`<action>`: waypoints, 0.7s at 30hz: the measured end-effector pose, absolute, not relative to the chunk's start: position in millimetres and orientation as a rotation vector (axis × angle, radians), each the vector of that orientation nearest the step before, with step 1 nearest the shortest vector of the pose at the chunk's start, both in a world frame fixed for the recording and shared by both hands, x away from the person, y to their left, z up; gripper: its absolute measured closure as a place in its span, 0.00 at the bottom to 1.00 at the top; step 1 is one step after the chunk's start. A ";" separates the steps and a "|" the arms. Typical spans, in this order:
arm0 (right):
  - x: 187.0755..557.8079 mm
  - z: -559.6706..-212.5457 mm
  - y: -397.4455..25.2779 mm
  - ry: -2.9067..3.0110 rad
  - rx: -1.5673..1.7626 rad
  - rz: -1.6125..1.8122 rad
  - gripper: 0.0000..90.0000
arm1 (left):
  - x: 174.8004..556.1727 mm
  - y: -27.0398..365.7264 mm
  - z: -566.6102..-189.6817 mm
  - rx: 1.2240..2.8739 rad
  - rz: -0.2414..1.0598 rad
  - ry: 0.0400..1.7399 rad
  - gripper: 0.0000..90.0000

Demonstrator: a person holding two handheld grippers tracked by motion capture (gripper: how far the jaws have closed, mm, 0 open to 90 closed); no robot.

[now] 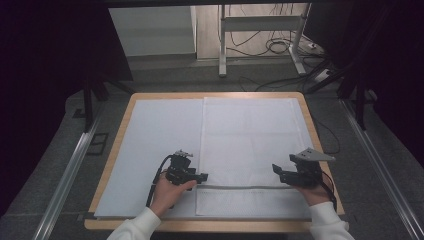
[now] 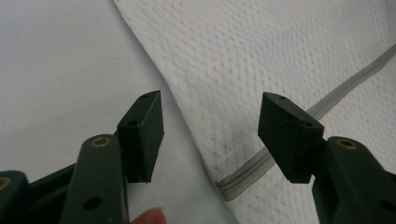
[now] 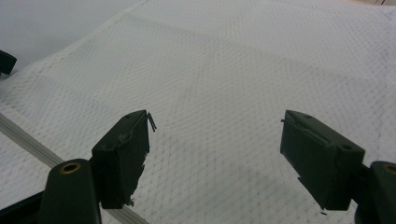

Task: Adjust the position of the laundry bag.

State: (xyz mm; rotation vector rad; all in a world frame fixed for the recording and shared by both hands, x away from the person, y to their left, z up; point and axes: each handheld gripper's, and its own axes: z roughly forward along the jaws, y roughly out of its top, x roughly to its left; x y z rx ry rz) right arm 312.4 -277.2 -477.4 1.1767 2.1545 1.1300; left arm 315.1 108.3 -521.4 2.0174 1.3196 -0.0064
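Note:
A white mesh fabric bag (image 1: 252, 145) lies flat on the right half of the table, with a grey zipper (image 1: 245, 188) running across its near part. My left gripper (image 1: 202, 177) is open at the bag's left edge, where the zipper's end (image 2: 229, 189) sits between its jaws. My right gripper (image 1: 276, 171) is open just above the zipper near the bag's right side. In the left gripper view the left gripper (image 2: 210, 133) straddles the bag's edge. In the right gripper view the right gripper (image 3: 215, 151) hovers over the mesh (image 3: 243, 70), with the zipper (image 3: 28, 137) at lower left.
A white sheet (image 1: 155, 150) covers the wooden table (image 1: 120, 120), under the bag. Beyond the far edge, a table frame (image 1: 260, 30) and loose cables (image 1: 280, 47) sit on the floor. Metal rails (image 1: 70, 170) run along both sides of the table.

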 end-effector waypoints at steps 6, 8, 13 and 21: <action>311.8 -476.0 -277.5 2.150 1.174 1.132 0.26 | 314.0 100.1 -524.7 2.042 -0.008 1.302 0.53; 311.8 -475.8 -277.9 2.149 1.174 1.132 0.26 | 314.0 97.8 -524.6 2.060 0.012 1.295 0.57; 312.0 -475.7 -277.9 2.148 1.173 1.133 0.26 | 311.2 87.9 -524.1 2.139 0.163 1.266 0.73; 312.4 -472.8 -279.8 2.132 1.176 1.141 0.26 | 310.0 82.0 -525.2 2.184 0.266 1.226 0.90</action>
